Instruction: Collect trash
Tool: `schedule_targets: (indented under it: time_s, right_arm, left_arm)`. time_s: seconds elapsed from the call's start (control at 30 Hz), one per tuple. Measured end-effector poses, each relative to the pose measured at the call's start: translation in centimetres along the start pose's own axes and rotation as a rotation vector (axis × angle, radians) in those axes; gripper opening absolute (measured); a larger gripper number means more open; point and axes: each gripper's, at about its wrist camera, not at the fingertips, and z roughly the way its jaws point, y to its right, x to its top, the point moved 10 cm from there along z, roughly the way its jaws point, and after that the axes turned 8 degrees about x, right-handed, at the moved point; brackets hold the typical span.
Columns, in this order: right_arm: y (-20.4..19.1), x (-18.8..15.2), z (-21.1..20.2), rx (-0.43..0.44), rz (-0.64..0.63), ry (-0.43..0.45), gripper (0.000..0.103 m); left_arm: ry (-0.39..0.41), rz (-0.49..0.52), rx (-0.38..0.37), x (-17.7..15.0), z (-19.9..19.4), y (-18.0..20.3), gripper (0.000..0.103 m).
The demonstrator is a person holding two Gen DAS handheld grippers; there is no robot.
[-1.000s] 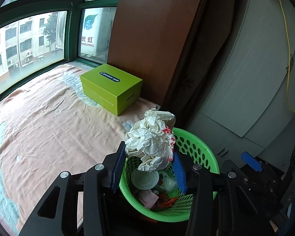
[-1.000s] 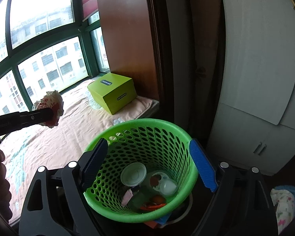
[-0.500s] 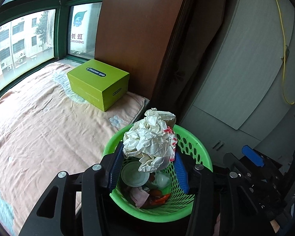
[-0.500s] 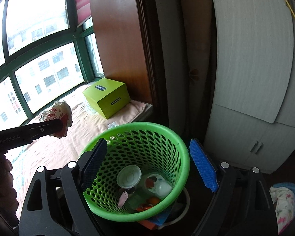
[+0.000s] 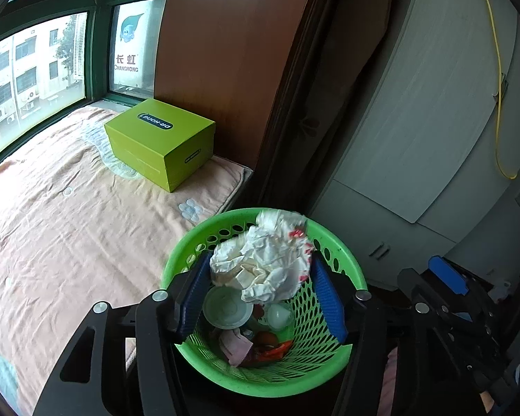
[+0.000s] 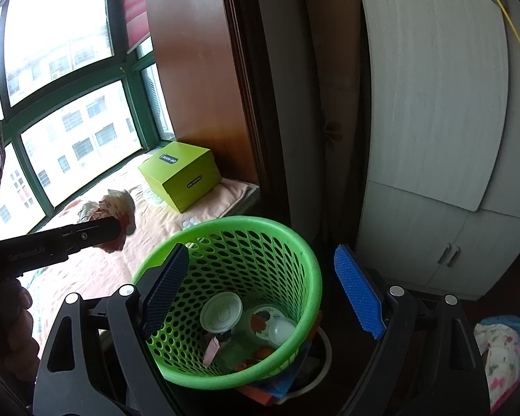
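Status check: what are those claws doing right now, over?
Left gripper jaws just been opening, paper wad between them, grip unclear. Right gripper open, empty. Basket close by, nothing blocking.

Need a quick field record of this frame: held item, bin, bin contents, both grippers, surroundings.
held item: crumpled paper wad, between the left gripper fingers
left gripper: jaws just been opening, wad between them but apart from the right pad
bin: green basket, beside the bed
bin contents: white lid, wrappers, small cup
right gripper: open, empty, over the basket
surroundings: green box on pink bedspread
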Motion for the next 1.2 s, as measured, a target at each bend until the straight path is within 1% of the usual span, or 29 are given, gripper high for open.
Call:
schedule_targets:
  time_s: [0.17, 0.3, 0.37, 0.77, 0.9, 0.93, 1.2]
  right_arm:
    - [0.2, 0.0, 0.0, 0.0, 0.006, 0.001, 0.085]
    - [0.3, 0.1, 0.0, 0.0, 0.006, 0.003, 0.085]
    - [0.2, 0.0, 0.1, 0.003, 0.007, 0.001, 0.085]
    - [-0.9, -0.2, 0.5, 0.024, -0.009, -0.008, 0.088]
    - [-1.6, -0.2, 0.8, 0.039, -0.017, -0.014, 0.089]
    - [-1.8, -0.2, 0.9, 0.044, -0.019, -0.015, 0.089]
    - [-4.3, -0.2, 1.7, 0.091, -0.049, -0.027, 0.092]
  left_arm:
    - [0.005, 0.004, 0.0, -0.1, 0.0, 0.1, 0.067]
    - [0.01, 0.003, 0.016, -0.1, -0.1, -0.1, 0.069]
    - [0.016, 0.001, 0.031, 0.0, -0.2, -0.4, 0.073]
    - [0.054, -0.023, 0.114, 0.4, -1.6, -3.3, 0.085]
    - [0.063, -0.025, 0.156, 0.3, -2.0, -4.4, 0.089]
    - [0.066, -0.026, 0.168, 0.3, -2.1, -4.7, 0.091]
    - [0.078, -0.066, 0.228, 0.2, -3.3, -7.9, 0.094]
